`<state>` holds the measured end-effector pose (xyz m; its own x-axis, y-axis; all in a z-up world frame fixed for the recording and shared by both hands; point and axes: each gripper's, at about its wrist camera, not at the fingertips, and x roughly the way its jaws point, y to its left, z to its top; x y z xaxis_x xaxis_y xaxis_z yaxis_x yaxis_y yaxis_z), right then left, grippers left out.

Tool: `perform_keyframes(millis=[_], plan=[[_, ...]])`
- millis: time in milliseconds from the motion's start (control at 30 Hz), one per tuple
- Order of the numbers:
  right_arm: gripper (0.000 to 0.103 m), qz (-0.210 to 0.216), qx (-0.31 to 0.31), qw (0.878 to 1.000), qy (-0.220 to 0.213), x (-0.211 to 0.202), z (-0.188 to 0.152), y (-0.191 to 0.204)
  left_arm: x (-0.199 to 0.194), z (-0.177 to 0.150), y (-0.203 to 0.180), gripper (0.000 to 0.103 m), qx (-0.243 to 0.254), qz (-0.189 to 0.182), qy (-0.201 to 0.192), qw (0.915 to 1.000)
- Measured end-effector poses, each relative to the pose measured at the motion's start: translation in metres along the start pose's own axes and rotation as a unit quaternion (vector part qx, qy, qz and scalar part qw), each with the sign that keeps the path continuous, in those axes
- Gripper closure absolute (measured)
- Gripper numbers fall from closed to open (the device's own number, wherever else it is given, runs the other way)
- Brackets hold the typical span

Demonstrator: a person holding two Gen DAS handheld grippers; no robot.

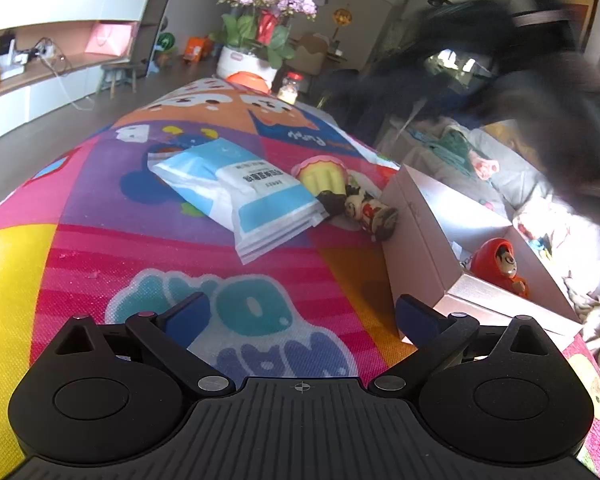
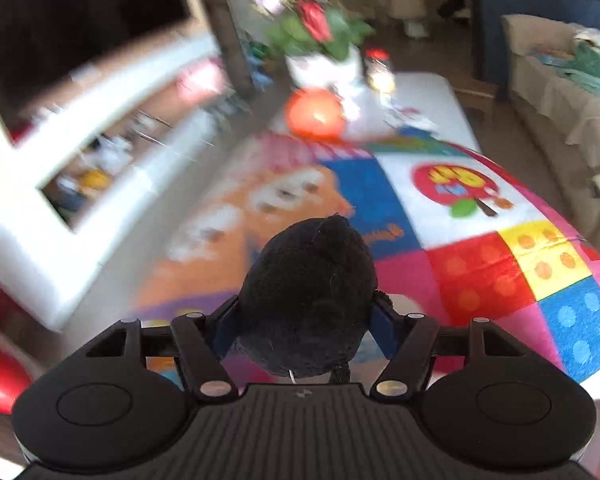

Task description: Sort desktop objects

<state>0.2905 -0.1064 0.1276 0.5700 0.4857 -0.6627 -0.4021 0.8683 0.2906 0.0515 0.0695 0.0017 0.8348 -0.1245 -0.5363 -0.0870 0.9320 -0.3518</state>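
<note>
My left gripper (image 1: 300, 314) is open and empty, low over the colourful mat (image 1: 100, 248). Ahead of it lie a blue-and-white packet (image 1: 240, 192), a yellow cupcake toy (image 1: 322, 176) and a small figurine (image 1: 370, 210) on its side. A pink open box (image 1: 420, 240) stands to the right with a red doll (image 1: 500, 266) inside. My right gripper (image 2: 304, 326) is shut on a black plush toy (image 2: 308, 296) and holds it above the mat (image 2: 480, 272). It shows as a dark blur at the upper right of the left wrist view (image 1: 520, 80).
A flower pot (image 1: 256, 36), an orange bowl (image 1: 246, 79) and a glass jar (image 1: 290, 86) stand at the mat's far end. A sofa with clothes (image 1: 500, 176) lies to the right, white shelving (image 1: 40, 60) to the left.
</note>
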Motion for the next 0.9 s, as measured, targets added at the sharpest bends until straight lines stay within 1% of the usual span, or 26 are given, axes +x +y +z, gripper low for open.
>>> perform_keyframes(millis=[100, 167, 267, 333, 367, 400, 467, 533, 600, 667, 700, 800, 900], plan=[[0.036, 0.069, -0.003, 0.998, -0.01, -0.059, -0.019, 0.0, 0.001, 0.001, 0.001, 0.001, -0.003, 0.005, 0.001, 1.0], [0.036, 0.097, -0.005, 0.995, -0.001, -0.089, -0.042, -0.004, 0.002, 0.002, 0.0, 0.001, 0.0, 0.01, 0.004, 0.9999], [0.035, 0.14, 0.006, 0.989, 0.036, -0.123, -0.088, -0.017, 0.0, 0.003, -0.002, 0.001, 0.007, 0.031, 0.009, 0.9995], [0.035, 0.167, 0.039, 0.982, 0.075, -0.132, -0.129, -0.031, -0.005, 0.003, -0.003, 0.001, 0.014, 0.035, 0.014, 0.9992], [0.035, 0.173, 0.057, 0.979, 0.092, -0.132, -0.149, -0.037, -0.008, 0.002, -0.003, 0.001, 0.016, 0.035, 0.017, 0.9991], [0.035, 0.174, 0.073, 0.976, 0.106, -0.129, -0.169, -0.043, -0.011, 0.003, -0.003, 0.001, 0.018, 0.033, 0.02, 0.9991], [0.035, 0.162, 0.102, 0.974, 0.124, -0.12, -0.205, -0.049, -0.017, 0.004, -0.007, 0.001, 0.028, 0.032, 0.019, 0.9989], [0.035, 0.163, 0.13, 0.97, 0.127, -0.113, -0.227, -0.055, -0.024, 0.007, -0.014, 0.001, 0.046, 0.035, 0.011, 0.9983], [0.033, 0.176, 0.146, 0.967, 0.115, -0.109, -0.237, -0.059, -0.031, 0.009, -0.021, 0.001, 0.063, 0.039, 0.002, 0.9972], [0.03, 0.169, 0.139, 0.971, 0.094, -0.114, -0.239, -0.061, -0.034, 0.011, -0.026, 0.001, 0.078, 0.042, -0.002, 0.9961], [0.026, 0.159, 0.13, 0.976, 0.079, -0.12, -0.239, -0.062, -0.034, 0.012, -0.027, 0.001, 0.086, 0.043, -0.001, 0.9954], [0.017, 0.106, 0.089, 0.99, 0.034, -0.143, -0.241, -0.065, -0.028, 0.016, -0.029, 0.001, 0.108, 0.046, 0.001, 0.9931], [0.014, 0.063, 0.071, 0.995, 0.01, -0.162, -0.243, -0.071, -0.014, 0.025, -0.032, 0.001, 0.132, 0.046, 0.001, 0.9902]])
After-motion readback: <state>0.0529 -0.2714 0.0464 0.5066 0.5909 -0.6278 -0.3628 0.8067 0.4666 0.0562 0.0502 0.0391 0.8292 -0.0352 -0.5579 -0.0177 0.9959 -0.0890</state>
